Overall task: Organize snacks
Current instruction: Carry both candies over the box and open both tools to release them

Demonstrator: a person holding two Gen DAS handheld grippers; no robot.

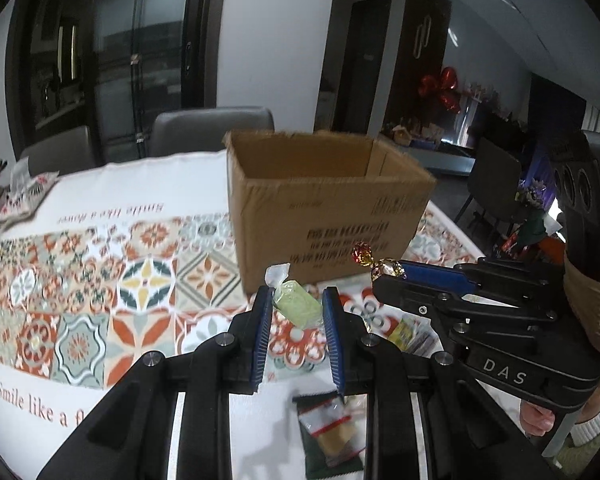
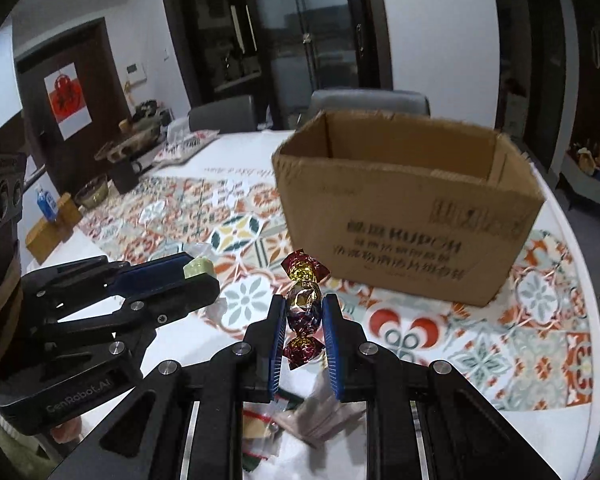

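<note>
An open brown cardboard box point(image 1: 324, 208) stands on the patterned tablecloth; it also shows in the right wrist view point(image 2: 408, 220). My left gripper point(image 1: 296, 304) is shut on a pale green wrapped candy point(image 1: 298, 307), held above the table in front of the box; the candy also shows in the right wrist view point(image 2: 198, 269). My right gripper point(image 2: 303, 312) is shut on a red and gold foil candy point(image 2: 303, 300), also in front of the box; in the left wrist view the foil candy point(image 1: 384, 266) pokes out past the right gripper's fingers.
Loose snack packets lie on the table below the grippers point(image 1: 332, 432) point(image 2: 300, 420). A yellow packet point(image 1: 404, 330) lies to the right. Grey chairs point(image 1: 216, 128) stand behind the table. A wooden block with a blue bottle point(image 2: 48, 216) and bowls sit at the far left.
</note>
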